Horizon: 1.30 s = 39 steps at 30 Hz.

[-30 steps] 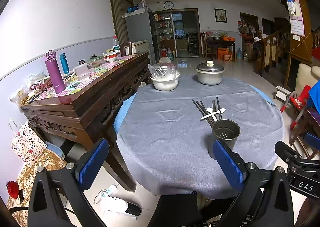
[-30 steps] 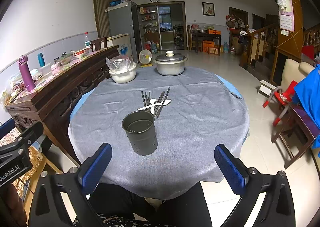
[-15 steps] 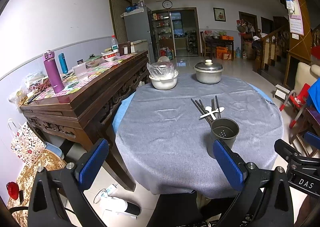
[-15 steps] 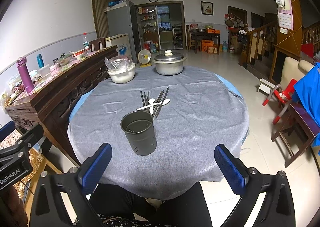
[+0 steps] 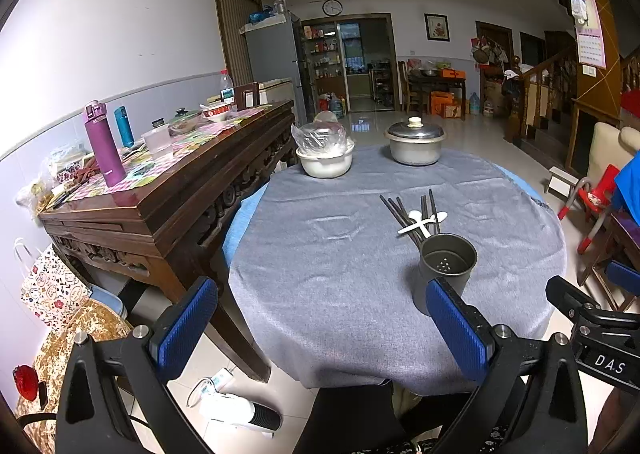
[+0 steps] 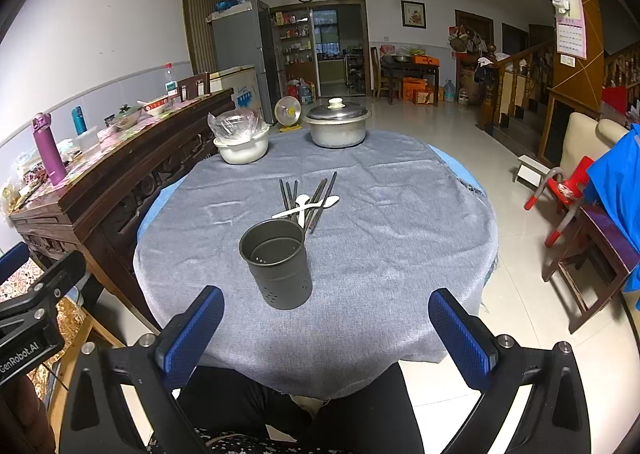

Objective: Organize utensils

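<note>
A dark metal utensil holder [image 6: 278,264] stands upright and empty on the grey-clothed round table [image 6: 400,238]; it also shows in the left wrist view [image 5: 446,268]. Behind it lie several dark chopsticks [image 6: 316,197] and two white spoons [image 6: 306,205], which also show in the left wrist view [image 5: 422,219]. My left gripper [image 5: 320,330] is open and empty, near the table's front edge, left of the holder. My right gripper [image 6: 326,334] is open and empty, in front of the holder.
A white bowl with a plastic bag [image 6: 242,145] and a lidded steel pot [image 6: 338,129] stand at the table's far side. A wooden sideboard [image 5: 172,189] with bottles stands left. Chairs [image 6: 588,238] stand right. My legs are under the table's front edge.
Both grippers have shifted slightly forward and up; the table sits a little lower in both views. Nothing was grasped or moved.
</note>
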Each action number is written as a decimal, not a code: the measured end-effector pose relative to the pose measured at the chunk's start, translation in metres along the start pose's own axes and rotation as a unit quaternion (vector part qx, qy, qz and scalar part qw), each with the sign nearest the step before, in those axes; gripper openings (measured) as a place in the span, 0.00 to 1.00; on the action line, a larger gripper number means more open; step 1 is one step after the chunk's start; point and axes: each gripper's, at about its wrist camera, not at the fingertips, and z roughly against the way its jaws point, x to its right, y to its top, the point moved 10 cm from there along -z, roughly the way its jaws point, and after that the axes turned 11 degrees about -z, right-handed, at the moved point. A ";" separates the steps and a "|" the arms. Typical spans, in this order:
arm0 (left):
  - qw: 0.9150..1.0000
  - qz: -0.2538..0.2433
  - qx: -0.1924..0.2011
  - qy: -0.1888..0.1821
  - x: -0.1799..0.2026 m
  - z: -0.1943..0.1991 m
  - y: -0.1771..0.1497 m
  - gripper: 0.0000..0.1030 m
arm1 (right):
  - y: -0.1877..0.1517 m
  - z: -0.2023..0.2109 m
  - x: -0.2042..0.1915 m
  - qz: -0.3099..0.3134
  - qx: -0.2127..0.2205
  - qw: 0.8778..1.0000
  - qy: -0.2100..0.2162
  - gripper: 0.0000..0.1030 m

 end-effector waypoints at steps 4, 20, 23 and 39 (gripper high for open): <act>1.000 -0.007 -0.009 -0.001 0.000 -0.003 -0.002 1.00 | 0.001 -0.002 0.001 -0.003 0.004 1.000 0.003 1.00; 0.999 0.010 -0.027 -0.025 -0.006 -0.045 0.016 1.00 | 0.054 -0.025 0.017 -0.029 -0.027 0.999 0.024 1.00; 0.998 0.031 -0.041 -0.032 -0.015 -0.064 0.023 1.00 | 0.072 -0.038 0.025 -0.044 -0.036 0.998 0.034 1.00; 0.993 0.029 -0.088 -0.070 -0.020 -0.182 0.042 1.00 | 0.111 -0.184 0.020 -0.137 -0.150 0.969 0.141 0.90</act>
